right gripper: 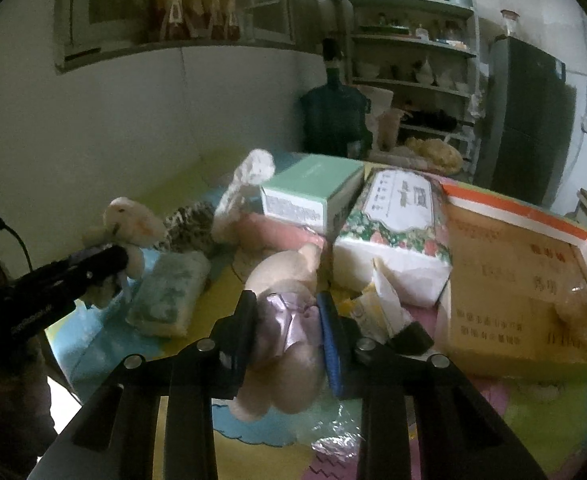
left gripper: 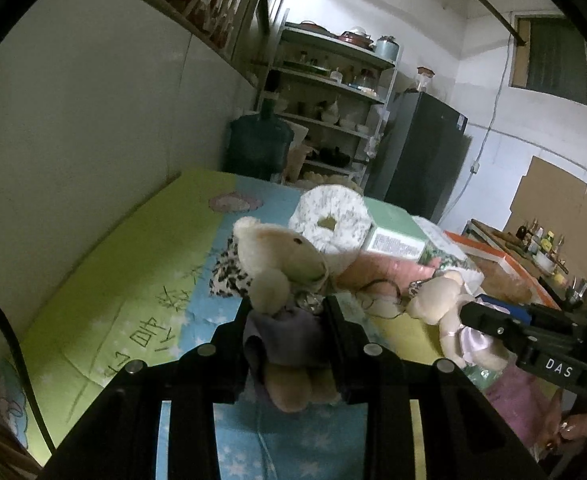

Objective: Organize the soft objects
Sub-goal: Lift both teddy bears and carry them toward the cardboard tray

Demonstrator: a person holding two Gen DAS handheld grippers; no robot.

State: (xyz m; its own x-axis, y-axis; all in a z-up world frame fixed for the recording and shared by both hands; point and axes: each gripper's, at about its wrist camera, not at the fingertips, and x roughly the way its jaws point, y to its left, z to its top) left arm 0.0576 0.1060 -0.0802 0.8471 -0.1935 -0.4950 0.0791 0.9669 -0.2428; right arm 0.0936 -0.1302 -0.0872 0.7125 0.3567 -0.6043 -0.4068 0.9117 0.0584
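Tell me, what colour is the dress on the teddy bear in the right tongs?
Shiny pale lilac dress, clearest in the right wrist view.

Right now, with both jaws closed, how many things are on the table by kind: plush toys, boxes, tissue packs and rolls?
Plush bears: 2, one in the left gripper and one in the right gripper
Boxes: 2, the green box and the orange-edged carton
Tissue packs: 2, the floral pack and the small wrapped pack
Paper rolls: 1
Total: 7
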